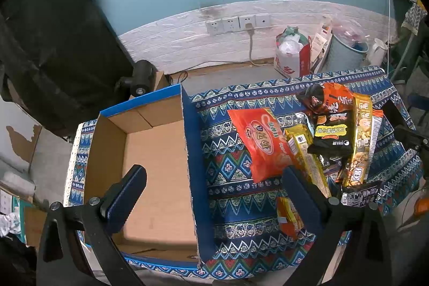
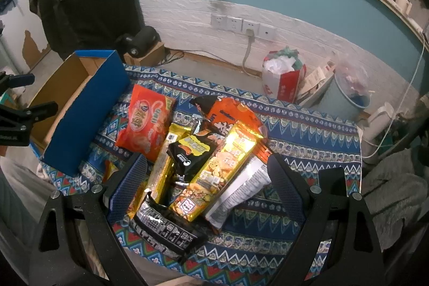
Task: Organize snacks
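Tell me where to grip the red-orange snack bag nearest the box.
Take the red-orange bag by its free edge facing the blue box, coming from the left. Its other long side is tucked against the yellow packet, so the jaws fit only there.

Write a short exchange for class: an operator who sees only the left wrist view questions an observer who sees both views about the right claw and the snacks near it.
Operator: Is the right claw open? My view shows only a dark piece of it at the edge.
Observer: Yes, open. Its fingers are spread to either side of the snack pile.
Operator: Which snack lies nearest that claw's camera?
Observer: A black packet with white print. It lies crosswise at the pile's near end, in front of the long gold packet.
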Demonstrator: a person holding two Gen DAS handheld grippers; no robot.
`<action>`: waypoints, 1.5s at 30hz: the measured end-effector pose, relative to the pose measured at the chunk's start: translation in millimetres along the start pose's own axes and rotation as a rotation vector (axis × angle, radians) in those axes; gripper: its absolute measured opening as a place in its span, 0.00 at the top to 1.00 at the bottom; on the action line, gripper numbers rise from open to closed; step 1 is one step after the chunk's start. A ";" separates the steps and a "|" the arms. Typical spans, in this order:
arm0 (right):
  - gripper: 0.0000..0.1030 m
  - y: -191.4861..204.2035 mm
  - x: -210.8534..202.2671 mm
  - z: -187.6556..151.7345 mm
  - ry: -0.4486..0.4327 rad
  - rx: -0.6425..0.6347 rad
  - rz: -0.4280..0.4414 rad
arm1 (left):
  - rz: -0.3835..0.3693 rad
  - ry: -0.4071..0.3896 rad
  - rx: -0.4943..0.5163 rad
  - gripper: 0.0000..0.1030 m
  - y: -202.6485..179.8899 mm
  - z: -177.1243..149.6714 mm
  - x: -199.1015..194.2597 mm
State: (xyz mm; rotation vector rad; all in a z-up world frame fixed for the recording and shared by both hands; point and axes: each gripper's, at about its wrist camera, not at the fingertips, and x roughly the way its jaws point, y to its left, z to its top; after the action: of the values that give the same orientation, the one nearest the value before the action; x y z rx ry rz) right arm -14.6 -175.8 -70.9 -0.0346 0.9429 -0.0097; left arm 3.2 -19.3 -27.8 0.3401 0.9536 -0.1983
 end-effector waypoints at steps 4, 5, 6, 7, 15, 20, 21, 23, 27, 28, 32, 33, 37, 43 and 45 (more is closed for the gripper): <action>0.13 -3.2 0.8 -0.7 0.001 0.005 -0.003 | -0.004 0.001 0.004 0.01 -2.6 1.3 1.7; 0.13 -4.4 1.2 -1.2 0.004 0.007 -0.002 | -0.004 0.002 0.006 0.01 -3.0 1.8 2.6; 0.13 -5.4 2.0 -1.8 0.007 0.009 -0.001 | -0.002 0.007 0.008 0.01 -4.2 2.4 4.5; 0.13 -6.9 2.9 -2.6 0.011 0.012 -0.003 | -0.004 0.014 0.009 0.01 -4.9 2.8 6.4; 0.13 -29.3 15.5 -10.5 0.055 0.064 -0.041 | -0.044 0.098 0.039 0.01 -21.7 5.5 35.4; 0.13 -45.1 28.7 -19.9 0.095 0.104 -0.056 | -0.078 0.148 0.051 0.01 -34.3 4.4 52.6; 0.13 -48.1 32.0 -22.0 0.105 0.113 -0.059 | -0.092 0.163 0.049 0.01 -36.6 3.6 56.5; 0.13 -55.1 40.1 -27.8 0.127 0.128 -0.068 | -0.102 0.187 0.048 0.01 -40.5 2.3 63.0; 0.14 -68.0 59.6 -40.6 0.186 0.165 -0.082 | -0.099 0.205 0.060 0.01 -49.2 2.3 71.5; 0.14 -70.6 65.3 -44.0 0.204 0.177 -0.075 | -0.097 0.205 0.066 0.01 -52.1 2.7 74.0; 0.15 -74.7 83.1 -51.3 0.254 0.205 -0.055 | -0.099 0.221 0.072 0.01 -56.6 5.1 84.2; 0.16 -74.3 86.5 -52.4 0.264 0.206 -0.053 | -0.099 0.229 0.072 0.01 -57.9 5.8 88.2; 0.18 -71.8 104.8 -55.3 0.300 0.204 -0.043 | -0.108 0.256 0.063 0.01 -60.4 6.5 103.1; 0.18 -70.1 123.3 -53.0 0.320 0.219 -0.007 | -0.112 0.291 0.045 0.01 -61.0 10.3 122.3; 0.18 -71.0 128.6 -53.0 0.322 0.232 0.011 | -0.111 0.294 0.038 0.01 -60.4 11.6 126.2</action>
State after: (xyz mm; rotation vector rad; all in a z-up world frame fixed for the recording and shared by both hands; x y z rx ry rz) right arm 18.6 -251.2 -203.6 0.1921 1.2581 -0.1173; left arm 64.6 -81.8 -137.5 0.3573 1.2619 -0.2725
